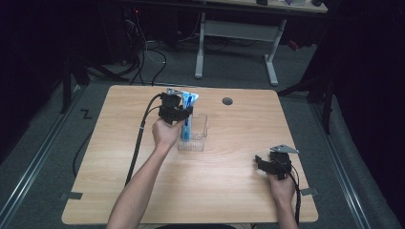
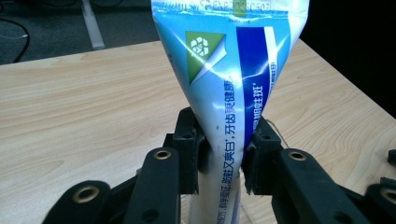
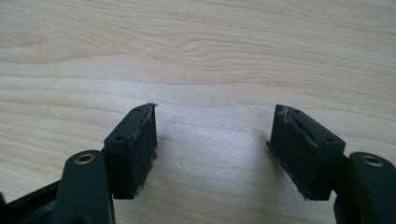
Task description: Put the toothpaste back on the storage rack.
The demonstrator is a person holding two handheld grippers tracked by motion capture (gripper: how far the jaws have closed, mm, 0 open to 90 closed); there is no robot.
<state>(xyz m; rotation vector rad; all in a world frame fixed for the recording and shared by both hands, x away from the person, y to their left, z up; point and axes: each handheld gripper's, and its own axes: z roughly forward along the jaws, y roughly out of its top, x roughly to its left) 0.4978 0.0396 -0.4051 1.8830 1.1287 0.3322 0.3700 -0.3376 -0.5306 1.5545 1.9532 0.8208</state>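
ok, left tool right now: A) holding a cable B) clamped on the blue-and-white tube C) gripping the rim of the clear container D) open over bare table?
B: in the left gripper view the left tool has both pads pressed into the blue-and-white tube, pinching it narrow; the high view shows the tube standing in the clear container.

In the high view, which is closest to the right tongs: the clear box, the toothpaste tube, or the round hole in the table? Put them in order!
From the right tongs:
1. Clear box, mid-table, to their left.
2. Toothpaste tube, standing in the box's far left part, squeezed by the left tongs.
3. Round hole, near the table's far edge.
Tube and hole are nearly a tie.
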